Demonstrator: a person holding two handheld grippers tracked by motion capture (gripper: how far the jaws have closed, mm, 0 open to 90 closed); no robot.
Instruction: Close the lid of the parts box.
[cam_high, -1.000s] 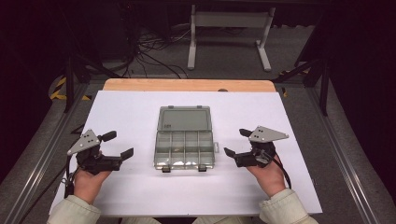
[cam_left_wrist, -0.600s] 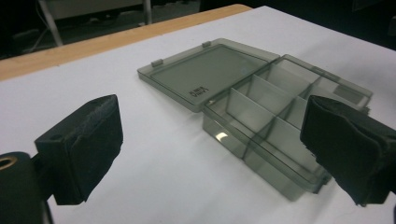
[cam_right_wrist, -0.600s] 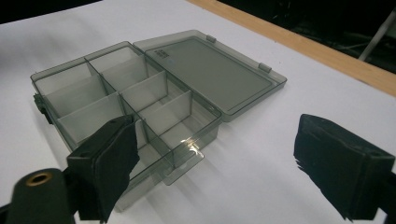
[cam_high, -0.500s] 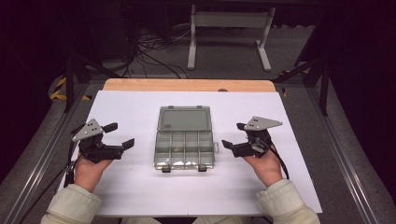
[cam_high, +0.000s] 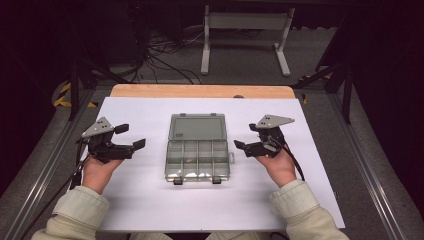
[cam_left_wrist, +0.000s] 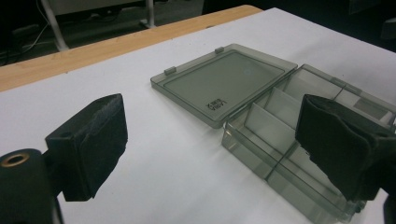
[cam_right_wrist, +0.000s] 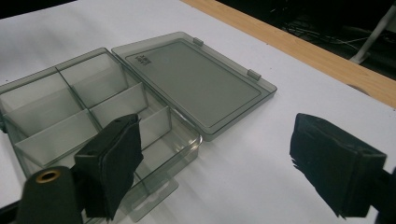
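Midway across the white worktop (cam_high: 150, 210) lies a clear compartment box (cam_high: 198, 159), its lid (cam_high: 196, 127) folded flat toward the far wooden edge (cam_high: 200, 91). Off its left side hovers the left gripper (cam_high: 131, 136), jaws spread and empty; off its right side, the right gripper (cam_high: 246, 136), likewise released, jaws having just narrowed slightly.

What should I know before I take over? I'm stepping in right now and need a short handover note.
Left gripper: open, holds nothing, left of the box.
Right gripper: open, holds nothing, right of the box.
Organizer box: mid-table on the white sheet, lid folded flat open away from the person, compartments look empty.
Done: lid is open.
Left: neither gripper touches the box yet.
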